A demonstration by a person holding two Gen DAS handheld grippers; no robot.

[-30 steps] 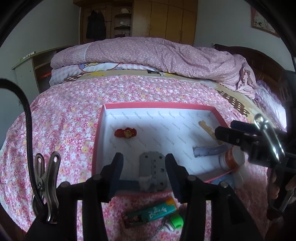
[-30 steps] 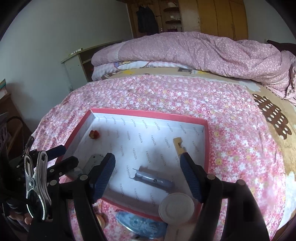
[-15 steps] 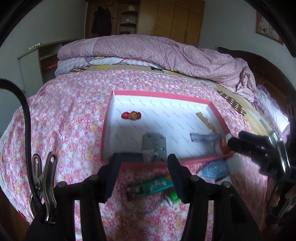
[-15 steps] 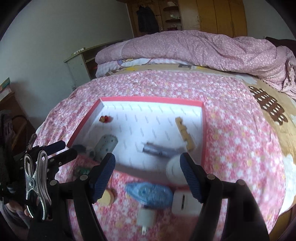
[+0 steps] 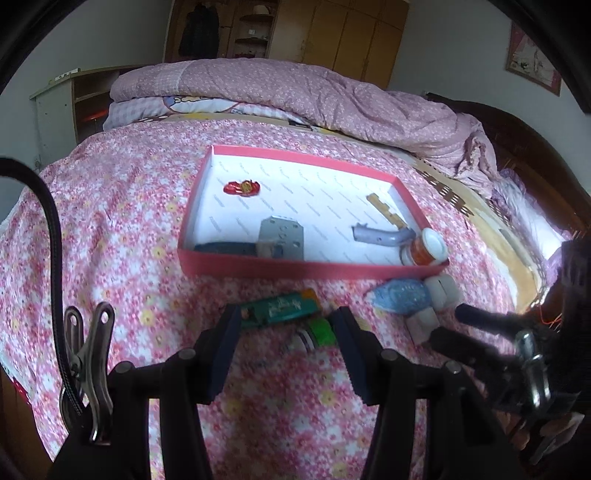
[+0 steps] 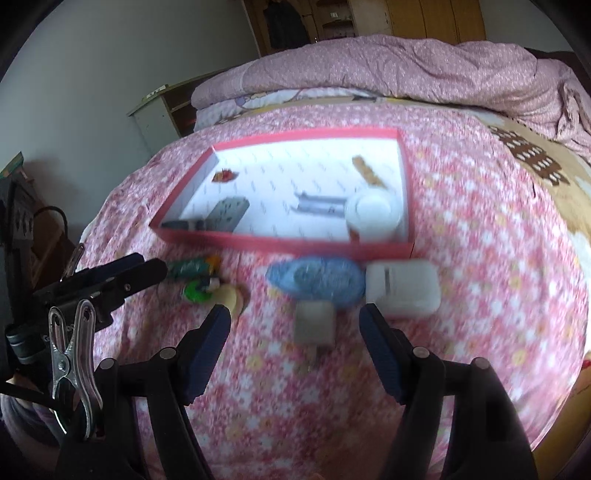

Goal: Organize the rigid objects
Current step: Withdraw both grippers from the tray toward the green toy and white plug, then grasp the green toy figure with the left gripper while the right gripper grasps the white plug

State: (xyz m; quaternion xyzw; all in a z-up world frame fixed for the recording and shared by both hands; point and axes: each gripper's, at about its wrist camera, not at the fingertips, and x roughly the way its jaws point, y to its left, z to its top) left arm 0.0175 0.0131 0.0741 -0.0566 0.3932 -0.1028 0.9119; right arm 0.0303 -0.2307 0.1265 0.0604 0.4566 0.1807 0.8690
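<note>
A red-rimmed white box [image 5: 303,271] [image 6: 288,243] lies on the flowered bed. It holds a red toy [image 5: 242,187], a grey metal plate [image 5: 281,236], a grey pipe piece [image 5: 380,236], a wooden strip [image 5: 386,212] and a white-capped jar [image 5: 428,251] [image 6: 373,214]. In front of the box lie a green lighter [image 5: 279,308] [image 6: 190,267], a green-capped item [image 5: 319,332], a blue tape dispenser [image 5: 400,300] [image 6: 317,280], a white case [image 6: 402,288] and a small white plug [image 6: 314,325]. My left gripper [image 5: 286,350] is open above the lighter. My right gripper [image 6: 295,339] is open around the plug.
A rolled pink quilt [image 5: 295,92] lies across the far end of the bed. A shelf unit [image 5: 62,103] stands at the far left, wardrobes [image 5: 332,33] behind. A dark wooden headboard [image 5: 517,136] runs along the right side.
Both grippers have pulled back from over the box toward the near edge of the bed. The items in front of the box have come into view between the fingers.
</note>
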